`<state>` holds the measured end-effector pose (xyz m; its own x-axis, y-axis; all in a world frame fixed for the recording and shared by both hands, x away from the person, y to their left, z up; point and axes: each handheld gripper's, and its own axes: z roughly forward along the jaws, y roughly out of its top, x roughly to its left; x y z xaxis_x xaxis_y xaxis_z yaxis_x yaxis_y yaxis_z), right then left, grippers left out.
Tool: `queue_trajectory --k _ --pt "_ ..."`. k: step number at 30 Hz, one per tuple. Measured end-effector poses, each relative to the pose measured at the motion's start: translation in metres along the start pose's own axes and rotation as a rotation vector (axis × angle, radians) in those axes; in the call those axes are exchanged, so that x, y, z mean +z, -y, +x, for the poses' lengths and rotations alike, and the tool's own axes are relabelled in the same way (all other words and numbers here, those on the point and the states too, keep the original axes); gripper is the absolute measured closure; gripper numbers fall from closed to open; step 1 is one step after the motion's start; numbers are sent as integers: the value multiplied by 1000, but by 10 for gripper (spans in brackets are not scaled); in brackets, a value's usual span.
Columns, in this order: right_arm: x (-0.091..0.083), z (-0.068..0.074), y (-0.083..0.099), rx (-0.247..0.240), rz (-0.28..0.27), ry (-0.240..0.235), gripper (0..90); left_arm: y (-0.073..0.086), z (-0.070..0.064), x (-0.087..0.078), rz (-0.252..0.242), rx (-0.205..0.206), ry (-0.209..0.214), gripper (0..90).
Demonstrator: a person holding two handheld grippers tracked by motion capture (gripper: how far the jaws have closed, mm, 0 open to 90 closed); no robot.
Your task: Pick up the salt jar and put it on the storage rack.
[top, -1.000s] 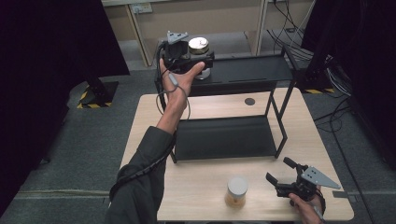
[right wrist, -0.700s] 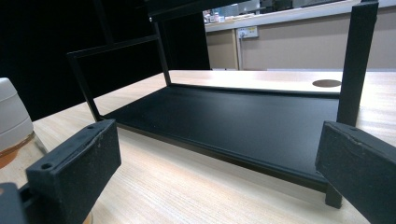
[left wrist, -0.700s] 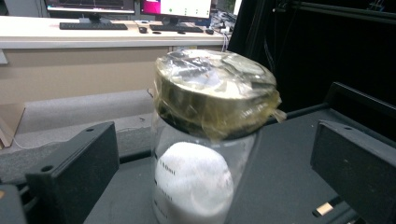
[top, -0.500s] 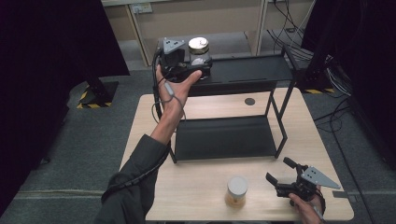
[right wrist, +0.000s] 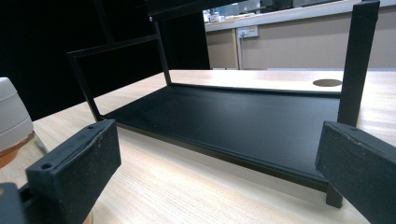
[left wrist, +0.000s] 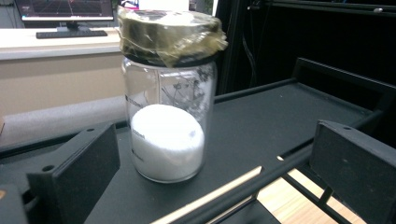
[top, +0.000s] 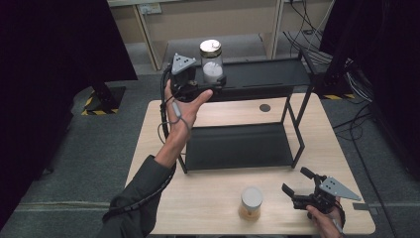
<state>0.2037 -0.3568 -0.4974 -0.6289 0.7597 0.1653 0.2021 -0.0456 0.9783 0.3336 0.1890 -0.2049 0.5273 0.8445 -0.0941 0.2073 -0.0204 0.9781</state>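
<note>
A glass jar [top: 212, 62] [left wrist: 167, 116], part filled with white powder and capped by a tape-wrapped lid, stands upright on the top shelf [top: 267, 73] [left wrist: 261, 116] of a black rack. My left gripper [top: 212, 83] [left wrist: 210, 158] is open at the shelf's front left edge. Its jaws are spread wide on either side of the jar's base and do not touch it. My right gripper [top: 295, 181] [right wrist: 215, 163] is open and empty, low over the table's front right. A second jar [top: 251, 203] [right wrist: 11, 126], with a white lid and amber contents, stands just to its left.
The rack's lower shelf [top: 237, 146] [right wrist: 233, 121] is bare, with thin black posts [top: 303, 124] at its corners. In the wooden table [top: 208, 203] there is a round cable hole [top: 265, 107] behind the rack. Cables and dark curtains lie beyond the table.
The left hand and gripper have dropped slightly lower in the high view, and the powder jar now stands upright on the top shelf. The right gripper and the white-lidded jar have not moved.
</note>
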Motion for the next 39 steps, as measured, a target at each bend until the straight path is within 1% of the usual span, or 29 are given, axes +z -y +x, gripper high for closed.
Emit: queue_trajectory --k 4,7,13,16,21,26,29,31,32,34,37,39 --pt "0 0 0 0 -1 -1 3 8 0 -7 -16 -3 27 8" --pt "0 0 0 2 -1 -1 3 16 -2 -13 -27 10 43 9" --pt "0 0 0 0 1 -1 3 32 -4 -21 -27 15 92 10" --pt "0 0 0 -1 -1 -2 3 39 -1 -22 -23 -3 125 10" --pt "0 0 0 2 -1 -1 3 55 0 -25 -25 6 163 10" --pt "0 0 0 3 -2 -2 3 79 -1 -31 -54 19 187 10" --pt "0 0 0 2 -1 -2 3 94 -4 -34 -61 50 183 10" --pt "0 0 0 2 -1 -1 3 102 -3 -35 -53 40 202 10" --pt "0 0 0 3 0 -1 3 107 -3 -36 -52 40 203 9" --pt "0 -1 0 1 -2 -2 3 117 -4 -38 -53 55 195 9" --pt "0 -1 0 0 -3 -4 3 131 -1 -39 -54 36 207 9" --pt "0 -1 0 0 -2 -5 3 138 -2 -40 -54 45 197 8"
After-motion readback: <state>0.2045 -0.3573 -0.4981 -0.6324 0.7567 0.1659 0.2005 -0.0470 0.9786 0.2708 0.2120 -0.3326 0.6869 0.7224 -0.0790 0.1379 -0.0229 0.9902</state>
